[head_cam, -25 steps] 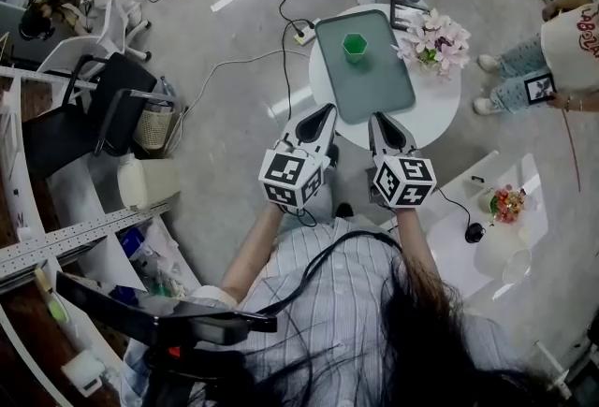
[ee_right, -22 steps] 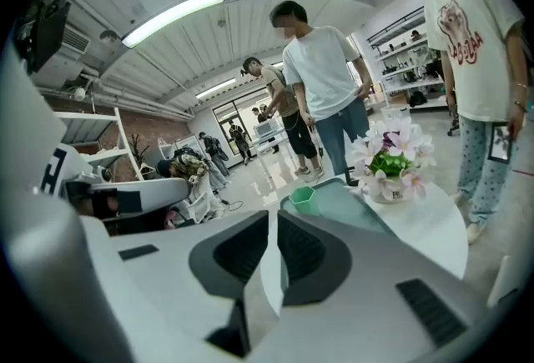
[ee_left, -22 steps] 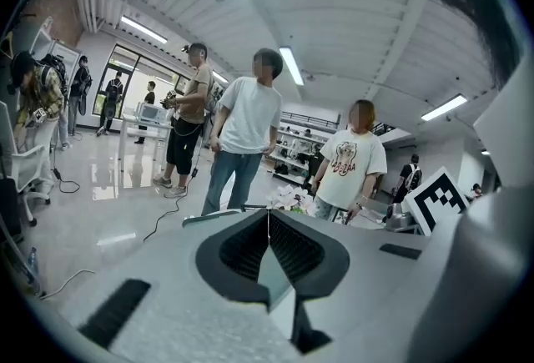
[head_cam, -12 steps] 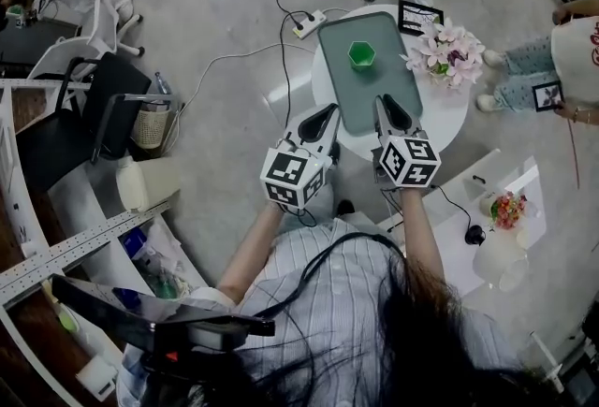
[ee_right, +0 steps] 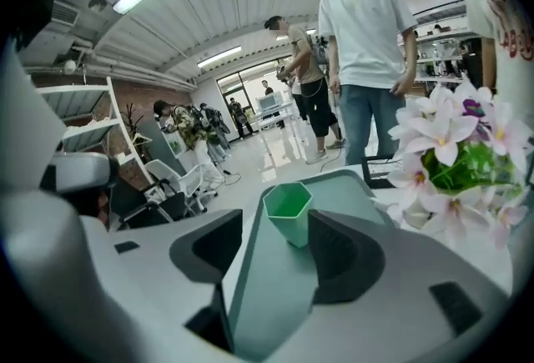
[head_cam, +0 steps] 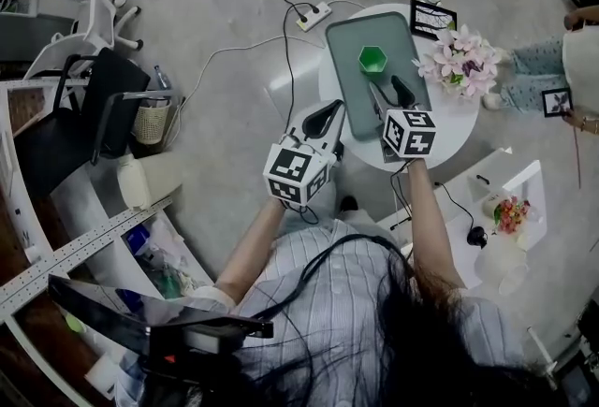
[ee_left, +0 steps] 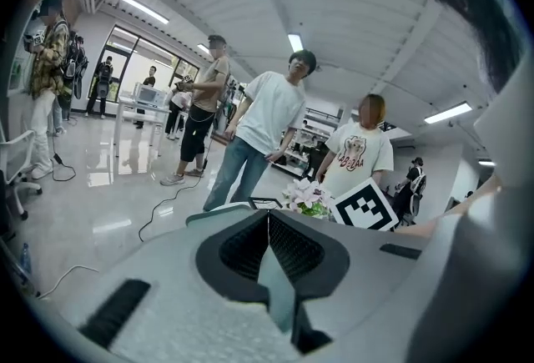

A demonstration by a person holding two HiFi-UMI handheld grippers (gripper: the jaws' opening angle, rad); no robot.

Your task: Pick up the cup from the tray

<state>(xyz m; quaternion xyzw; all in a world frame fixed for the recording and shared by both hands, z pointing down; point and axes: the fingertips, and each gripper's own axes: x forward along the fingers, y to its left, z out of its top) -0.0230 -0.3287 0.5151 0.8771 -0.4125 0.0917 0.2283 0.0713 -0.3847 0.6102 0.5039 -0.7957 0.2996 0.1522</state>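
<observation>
**A:** Where is the cup (head_cam: 372, 60) sitting?

**B:** It is standing upright on the tray (head_cam: 348, 82), in the far half and about midway between the tray's long edges. It is hexagonal and green, and its inside is looking empty.

**A:** Is the tray carrying anything else?

**B:** Only the cup. The tray is lying across the left part of the round white surface (head_cam: 447, 126). The flowers (head_cam: 460, 64) are sitting just beside the tray's right edge.

**A:** What is the right claw (head_cam: 387, 92) doing?

**B:** It is hovering over the tray's middle and pointing at the cup. Its jaws have just been opening and are now standing apart. The cup is showing in the gap just ahead of the tips, but the pads are not touching it, and only bare tray is lying between them.

**A:** And the left claw (head_cam: 325, 118)?

**B:** It is hanging at the surface's near left edge, beside the tray's near corner. Its jaws are pressing together with nothing between them.
</observation>
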